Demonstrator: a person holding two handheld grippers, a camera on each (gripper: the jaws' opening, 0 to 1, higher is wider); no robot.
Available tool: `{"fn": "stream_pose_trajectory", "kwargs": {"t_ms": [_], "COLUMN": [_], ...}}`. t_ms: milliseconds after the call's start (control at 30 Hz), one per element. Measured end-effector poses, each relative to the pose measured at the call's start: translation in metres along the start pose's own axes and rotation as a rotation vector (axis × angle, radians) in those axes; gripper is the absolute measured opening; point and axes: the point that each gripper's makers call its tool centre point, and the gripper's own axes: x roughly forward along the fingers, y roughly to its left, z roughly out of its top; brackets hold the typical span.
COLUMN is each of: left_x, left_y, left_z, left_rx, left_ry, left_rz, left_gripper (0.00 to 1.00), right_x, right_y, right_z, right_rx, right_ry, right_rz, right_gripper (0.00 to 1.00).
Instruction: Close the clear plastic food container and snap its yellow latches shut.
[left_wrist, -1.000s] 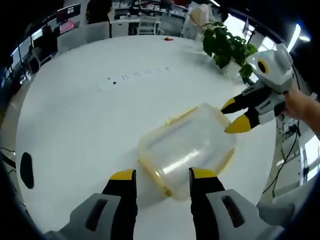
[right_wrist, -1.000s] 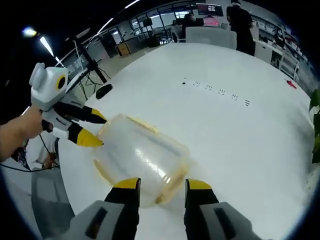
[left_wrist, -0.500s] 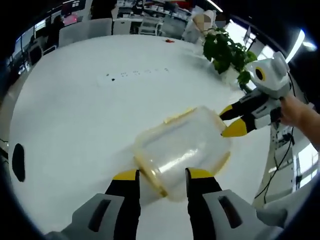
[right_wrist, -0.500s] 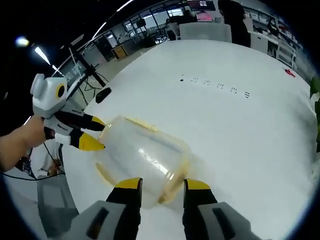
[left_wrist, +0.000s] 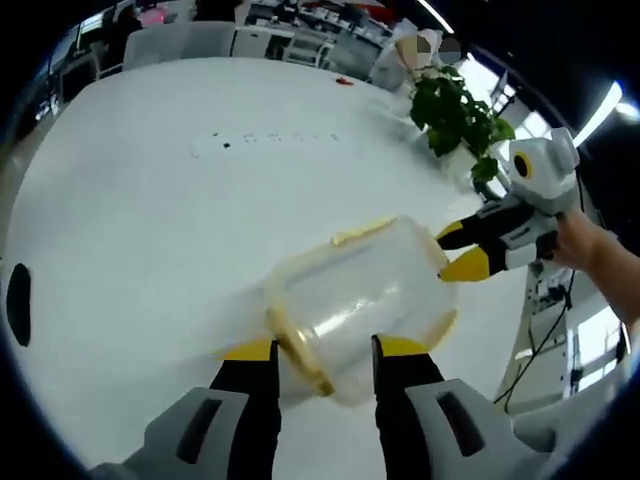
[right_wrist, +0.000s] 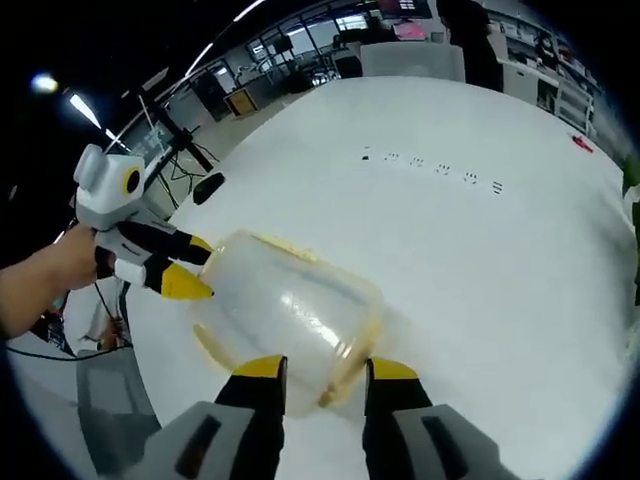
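Clear plastic, with yellow trim: the food container (left_wrist: 358, 300) lies on the white table (left_wrist: 150, 200), between the two tools. In the left gripper view the left gripper (left_wrist: 322, 350) has its jaws apart on either side of one end of the container, where a yellow latch (left_wrist: 300, 352) runs between them; whether the tips really touch the plastic I cannot tell. The right gripper (left_wrist: 462, 250) comes to the opposite end, jaws slightly apart, the lower tip just at the wall. The right gripper view shows the same from the other side: right gripper (right_wrist: 316, 366) astride its end, left gripper (right_wrist: 192, 268) at the far one.

The lid seems already seated (the rim looks even), so the step in hand is probably the latching. The next move calls for pressing a latch flat while the other tool holds the container steady.
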Motion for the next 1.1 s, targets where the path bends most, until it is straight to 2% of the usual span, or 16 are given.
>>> {"fn": "stream_pose_trajectory", "kwargs": {"t_ms": [233,267,300,333,367,400,433,567,1100], "left_x": [0.0,0.001,-0.004,-0.005,-0.005,-0.005,-0.003,0.001,-0.002], "left_y": [-0.002,-0.009,-0.003,-0.003,0.0,0.001,0.005,0.007,0.007], "left_z": [0.0,0.009,0.006,0.006,0.007,0.008,0.01,0.011,0.004], "left_rx": [-0.004,-0.013,-0.015,0.004,0.015,-0.013,-0.017,-0.015,-0.034], "left_ry": [-0.015,-0.058,-0.034,-0.032,-0.03,-0.028,-0.037,-0.032,-0.026], "left_rz": [0.005,-0.037,-0.001,-0.001,0.006,0.017,0.024,0.032,0.025], "left_gripper": [0.29,0.29,0.29,0.28,0.28,0.28,0.28,0.28,0.28], "right_x": [0.0,0.001,0.002,0.002,0.0,0.002,0.003,0.002,0.004], "right_y": [0.0,0.002,-0.001,-0.001,0.002,0.002,0.007,0.008,0.014], "right_z": [0.0,-0.002,0.0,0.0,-0.008,-0.008,-0.008,-0.007,-0.007], "right_rx": [-0.006,-0.003,0.015,0.007,-0.005,-0.011,0.023,0.045,0.048], "right_ry": [0.007,0.016,0.006,-0.002,0.035,0.04,0.035,0.016,0.032], "right_rz": [0.0,0.005,0.01,0.014,0.04,0.054,0.065,0.037,0.043], "right_gripper": [0.26,0.25,0.25,0.24,0.21,0.19,0.18,0.18,0.2]}}
